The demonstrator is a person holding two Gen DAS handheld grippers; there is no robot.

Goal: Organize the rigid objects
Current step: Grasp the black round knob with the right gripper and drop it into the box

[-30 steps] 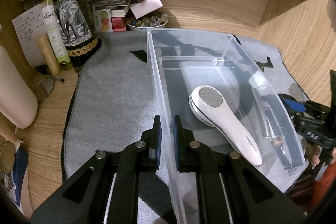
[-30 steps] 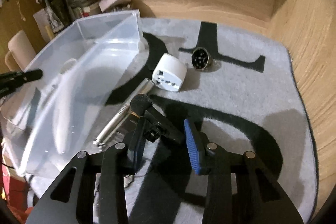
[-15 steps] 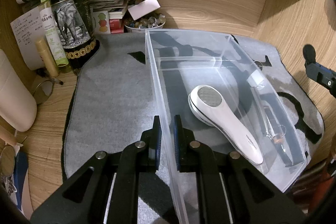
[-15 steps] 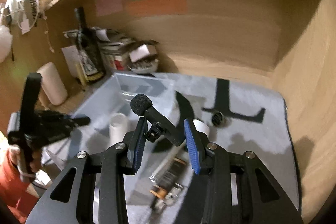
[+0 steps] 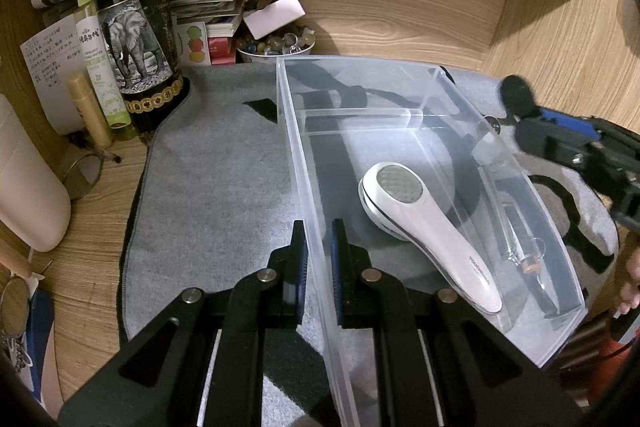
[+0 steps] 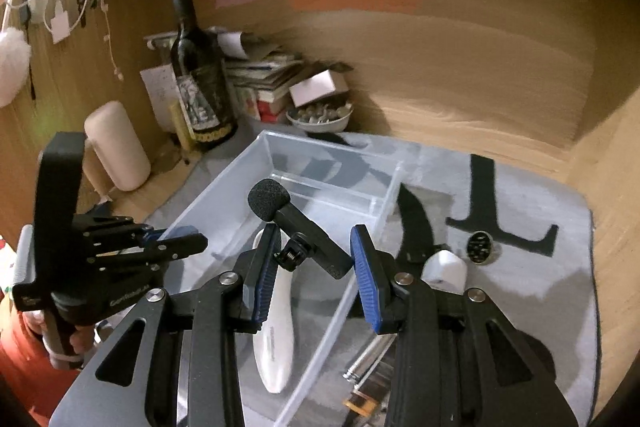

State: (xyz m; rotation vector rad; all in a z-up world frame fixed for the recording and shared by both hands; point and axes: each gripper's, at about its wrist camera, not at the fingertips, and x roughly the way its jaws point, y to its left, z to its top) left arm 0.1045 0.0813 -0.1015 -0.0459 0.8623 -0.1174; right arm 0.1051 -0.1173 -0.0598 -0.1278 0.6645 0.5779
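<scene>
1. Centrally, the right gripper point(image 6: 314, 267) is clamped on a small black microphone point(image 6: 296, 223) with a foam head, held in the air above the clear plastic bin point(image 6: 224, 195).
2. Beneath it, a white handheld shaver point(image 6: 276, 339) already lies on the bin floor.
3. To the side, the left gripper point(image 5: 318, 263) is pinched shut on the bin's near wall point(image 5: 308, 187), steadying it on the grey mat point(image 5: 216, 163).
4. To do this step well, I judge the microphone should be lowered into bare floor beside the shaver, clear of the inner divider, before the jaws part.
5. Only the right wrist view shows what waits outside the bin on the mat: a white plug adapter point(image 6: 444, 267), a round dark object point(image 6: 480, 247) and a metal pen-like tool point(image 6: 368, 359).
6. Only the left wrist view shows the bin's full floor and far wall.
</scene>
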